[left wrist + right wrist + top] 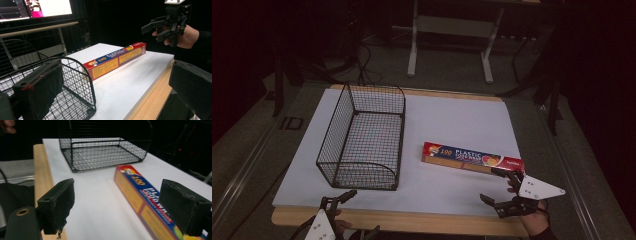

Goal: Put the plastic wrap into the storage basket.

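While the left gripper [343,199] waits wide by the wire basket [364,137], the right gripper [497,186], jaws wide and empty, approaches the wrap box [472,158] on the bench [452,122]; next it must straddle and close.

**Bright board, black surroundings**

A white table top [452,125] catches soft overhead light in the high view while the frame's edges and upper corners sink into near black; the picture is grainy and low in detail. The wire basket [362,140] throws only a faint shadow. In the left gripper view a lit monitor [37,7] glows, partly blown out, at upper left, and the near jaws at the bottom corners are dark and soft. In the right gripper view the red box [145,205] blurs toward the lower right, its lettering smeared, and the white surface glares at centre
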`<state>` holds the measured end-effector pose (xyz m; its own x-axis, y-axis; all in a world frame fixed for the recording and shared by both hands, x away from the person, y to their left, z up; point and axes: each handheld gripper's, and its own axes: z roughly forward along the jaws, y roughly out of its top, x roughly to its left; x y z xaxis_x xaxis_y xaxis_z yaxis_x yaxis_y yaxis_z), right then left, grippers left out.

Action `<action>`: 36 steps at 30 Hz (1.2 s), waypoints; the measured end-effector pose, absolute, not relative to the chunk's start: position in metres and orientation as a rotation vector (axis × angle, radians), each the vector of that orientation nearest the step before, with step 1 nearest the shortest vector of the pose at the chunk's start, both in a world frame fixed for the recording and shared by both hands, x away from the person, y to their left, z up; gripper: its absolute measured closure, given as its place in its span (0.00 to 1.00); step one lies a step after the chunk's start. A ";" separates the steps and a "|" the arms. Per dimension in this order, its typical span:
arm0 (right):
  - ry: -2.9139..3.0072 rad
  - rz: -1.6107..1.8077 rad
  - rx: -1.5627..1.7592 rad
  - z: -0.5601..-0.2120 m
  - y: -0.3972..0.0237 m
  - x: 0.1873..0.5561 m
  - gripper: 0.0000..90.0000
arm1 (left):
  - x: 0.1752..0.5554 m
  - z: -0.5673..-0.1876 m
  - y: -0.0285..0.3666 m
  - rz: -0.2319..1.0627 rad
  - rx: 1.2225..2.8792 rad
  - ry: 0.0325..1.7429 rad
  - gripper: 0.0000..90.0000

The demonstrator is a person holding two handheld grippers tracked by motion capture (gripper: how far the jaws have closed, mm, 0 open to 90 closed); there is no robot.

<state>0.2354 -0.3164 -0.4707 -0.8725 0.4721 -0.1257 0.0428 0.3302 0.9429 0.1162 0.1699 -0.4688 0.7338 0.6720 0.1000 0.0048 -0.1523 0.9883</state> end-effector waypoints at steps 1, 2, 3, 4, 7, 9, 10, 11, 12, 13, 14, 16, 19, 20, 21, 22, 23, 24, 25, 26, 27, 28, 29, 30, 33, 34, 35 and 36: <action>2.223 1.558 0.456 -0.471 -0.316 0.235 0.15 | 0.116 -0.469 0.170 0.637 1.636 0.553 0.00; 2.261 1.552 0.406 -0.472 -0.317 0.239 0.15 | 0.117 -0.469 0.170 0.639 1.637 0.554 0.00; 2.261 1.552 0.406 -0.472 -0.317 0.239 0.15 | 0.117 -0.469 0.170 0.640 1.641 0.555 0.00; 2.294 1.539 0.401 -0.472 -0.317 0.240 0.16 | 0.117 -0.469 0.170 0.639 1.644 0.555 0.00; 2.371 1.475 0.384 -0.477 -0.314 0.243 0.18 | 0.118 -0.469 0.170 0.637 1.638 0.559 0.00; 2.404 1.467 0.391 -0.479 -0.313 0.244 0.14 | 0.119 -0.469 0.170 0.637 1.637 0.559 0.00; 2.404 1.467 0.391 -0.479 -0.313 0.244 0.14 | 0.119 -0.469 0.171 0.639 1.637 0.559 0.00; 2.422 1.456 0.398 -0.480 -0.312 0.245 0.14 | 0.119 -0.469 0.171 0.640 1.638 0.559 0.00; 2.446 1.441 0.399 -0.480 -0.311 0.247 0.14 | 0.119 -0.469 0.171 0.637 1.638 0.559 0.00; 2.500 1.358 0.386 -0.481 -0.309 0.249 0.14 | 0.120 -0.469 0.172 0.634 1.638 0.561 0.00; 2.500 1.358 0.386 -0.481 -0.309 0.249 0.14 | 0.120 -0.469 0.172 0.639 1.640 0.565 0.00; 2.552 1.320 0.389 -0.483 -0.309 0.253 0.13 | 0.121 -0.469 0.173 0.640 1.644 0.568 0.00; 2.617 1.286 0.424 -0.484 -0.311 0.259 0.13 | 0.120 -0.469 0.172 0.643 1.642 0.565 0.00; 2.635 1.269 0.429 -0.485 -0.312 0.261 0.13 | 0.120 -0.469 0.172 0.645 1.643 0.563 0.00; 2.647 1.251 0.435 -0.485 -0.312 0.262 0.13 | 0.120 -0.470 0.172 0.645 1.648 0.562 0.00; 2.647 1.251 0.435 -0.485 -0.312 0.262 0.13 | 0.120 -0.470 0.172 0.645 1.648 0.562 0.00; 2.673 1.222 0.444 -0.486 -0.312 0.264 0.13 | 0.120 -0.470 0.172 0.644 1.649 0.564 0.00; 2.667 1.171 0.434 -0.485 -0.311 0.264 0.13 | 0.121 -0.470 0.172 0.642 1.648 0.566 0.00; 2.667 1.171 0.434 -0.485 -0.311 0.264 0.13 | 0.121 -0.470 0.172 0.640 1.648 0.567 0.00; 2.684 1.139 0.417 -0.483 -0.311 0.265 0.13 | 0.121 -0.470 0.172 0.641 1.647 0.567 0.00; 2.684 1.139 0.417 -0.483 -0.311 0.265 0.13 | 0.120 -0.470 0.172 0.642 1.646 0.566 0.00; 2.677 1.109 0.405 -0.482 -0.310 0.265 0.13 | 0.120 -0.470 0.172 0.641 1.646 0.565 0.00; 2.675 1.082 0.386 -0.481 -0.310 0.266 0.13 | 0.120 -0.470 0.172 0.643 1.648 0.564 0.00; 2.680 1.040 0.368 -0.478 -0.308 0.267 0.15 | 0.120 -0.470 0.172 0.648 1.650 0.560 0.00; 2.712 0.987 0.342 -0.476 -0.305 0.268 0.15 | 0.120 -0.470 0.172 0.649 1.647 0.561 0.00; 2.714 0.952 0.325 -0.476 -0.303 0.268 0.15 | 0.120 -0.470 0.172 0.647 1.646 0.563 0.00; 2.716 0.920 0.305 -0.475 -0.301 0.268 0.15 | 0.120 -0.470 0.172 0.648 1.647 0.564 0.00; 2.722 0.897 0.292 -0.475 -0.300 0.269 0.15 | 0.120 -0.470 0.172 0.647 1.647 0.565 0.00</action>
